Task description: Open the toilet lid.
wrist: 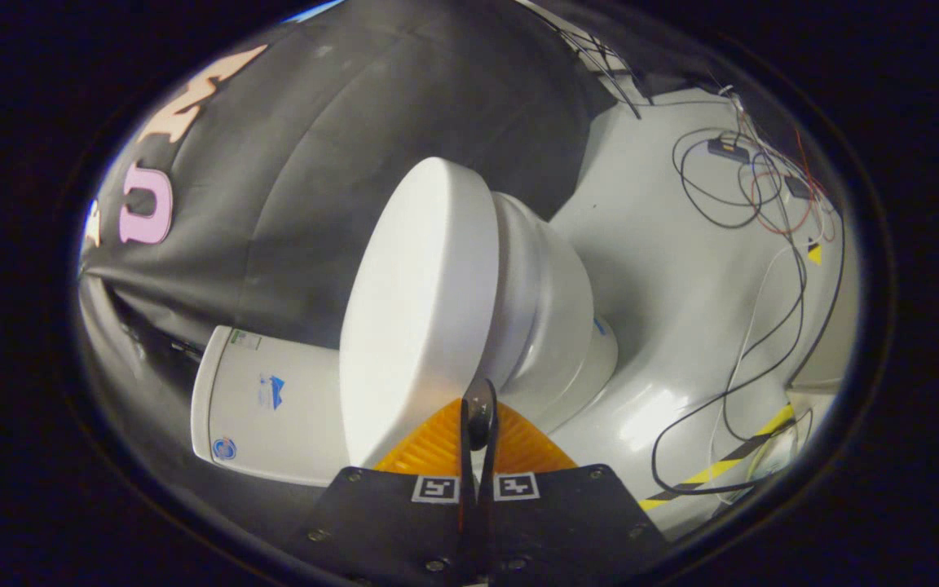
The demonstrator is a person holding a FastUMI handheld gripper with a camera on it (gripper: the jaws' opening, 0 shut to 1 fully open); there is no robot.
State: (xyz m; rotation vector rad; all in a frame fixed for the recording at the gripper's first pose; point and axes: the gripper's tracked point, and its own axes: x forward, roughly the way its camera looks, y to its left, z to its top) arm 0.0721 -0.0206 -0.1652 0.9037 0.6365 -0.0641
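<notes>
So our fingers (479,416) are pressed together with basically no gap between them, and nothing is caught in there. The tips sit right at the rim of the toilet lid (416,310), at the lid's near edge, though we can't tell if they actually touch it.

The lid is white, smooth and down on the seat, so the bowl is covered and we can't see inside. The whole view is rolled sideways, which makes the toilet look tipped over. The bowl (555,302) bulges out to the right of the lid and runs down into its base on the floor (665,269).

Left of the fingers is the tank (274,403), white, with a few small stickers on it: a blue logo, a round blue one near the corner, and a pale label. Too small for us to read.

Beyond the toilet to the right, loose cables (751,187) snake across the grey floor, black, white and red ones. A yellow-and-black striped tape (722,466) crosses the floor nearer the fingers on that side.
</notes>
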